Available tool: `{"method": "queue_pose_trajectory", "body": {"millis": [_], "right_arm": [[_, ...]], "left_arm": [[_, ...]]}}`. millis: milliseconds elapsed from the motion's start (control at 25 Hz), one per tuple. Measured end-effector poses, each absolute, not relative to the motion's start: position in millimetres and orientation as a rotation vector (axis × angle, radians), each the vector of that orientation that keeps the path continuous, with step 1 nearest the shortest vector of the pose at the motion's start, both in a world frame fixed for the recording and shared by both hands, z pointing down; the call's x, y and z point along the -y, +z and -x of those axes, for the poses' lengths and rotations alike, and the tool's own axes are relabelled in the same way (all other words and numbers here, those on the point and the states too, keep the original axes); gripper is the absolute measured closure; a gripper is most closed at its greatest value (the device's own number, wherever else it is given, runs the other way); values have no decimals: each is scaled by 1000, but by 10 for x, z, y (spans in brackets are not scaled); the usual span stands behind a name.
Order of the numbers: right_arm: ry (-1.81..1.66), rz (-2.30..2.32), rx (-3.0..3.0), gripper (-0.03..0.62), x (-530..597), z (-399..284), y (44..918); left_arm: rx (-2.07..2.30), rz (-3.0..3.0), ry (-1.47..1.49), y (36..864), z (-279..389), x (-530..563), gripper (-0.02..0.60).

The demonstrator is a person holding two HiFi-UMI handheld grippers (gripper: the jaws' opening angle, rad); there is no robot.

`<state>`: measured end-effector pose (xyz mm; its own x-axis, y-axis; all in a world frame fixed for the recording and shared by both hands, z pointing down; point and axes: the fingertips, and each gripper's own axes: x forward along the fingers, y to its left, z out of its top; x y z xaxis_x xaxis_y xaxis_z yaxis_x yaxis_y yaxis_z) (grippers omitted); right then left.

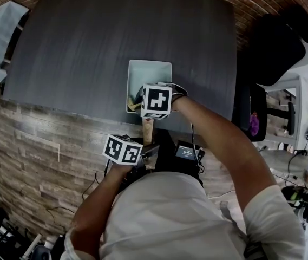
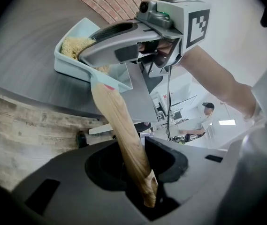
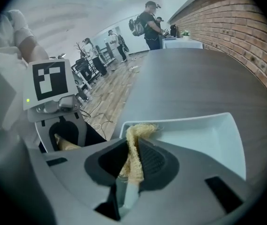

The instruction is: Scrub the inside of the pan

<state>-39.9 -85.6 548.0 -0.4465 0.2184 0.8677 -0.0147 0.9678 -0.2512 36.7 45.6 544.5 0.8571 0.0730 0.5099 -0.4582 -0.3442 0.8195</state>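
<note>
A pale blue square pan [image 1: 152, 72] rests at the near edge of the dark table [image 1: 89, 47], its wooden handle [image 1: 147, 131] sticking out over the edge. My left gripper [image 2: 142, 163] is shut on that handle [image 2: 121, 125]. My right gripper [image 3: 132, 161] is shut on a yellow fibrous scrubber [image 3: 134, 146] and points steeply down into the pan [image 3: 208, 135]. The scrubber's tip lies against the pan's near rim. In the left gripper view the scrubber [image 2: 74, 45] shows inside the pan [image 2: 74, 64] under the right gripper [image 2: 124, 41].
The table edge runs just under the pan, with wood-plank floor and cables below. A black chair [image 1: 275, 42] stands to the right of the table. A brick wall [image 3: 236, 27] borders the table's far side. People [image 3: 149, 25] stand far off.
</note>
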Motion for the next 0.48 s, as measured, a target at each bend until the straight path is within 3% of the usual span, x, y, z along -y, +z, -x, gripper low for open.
{"method": "queue_pose_trajectory", "body": {"millis": [480], "right_arm": [[277,246,1997,519,796,262,5339]], "left_arm": [[313,-1828,501,5447,-350,-441,460]]}}
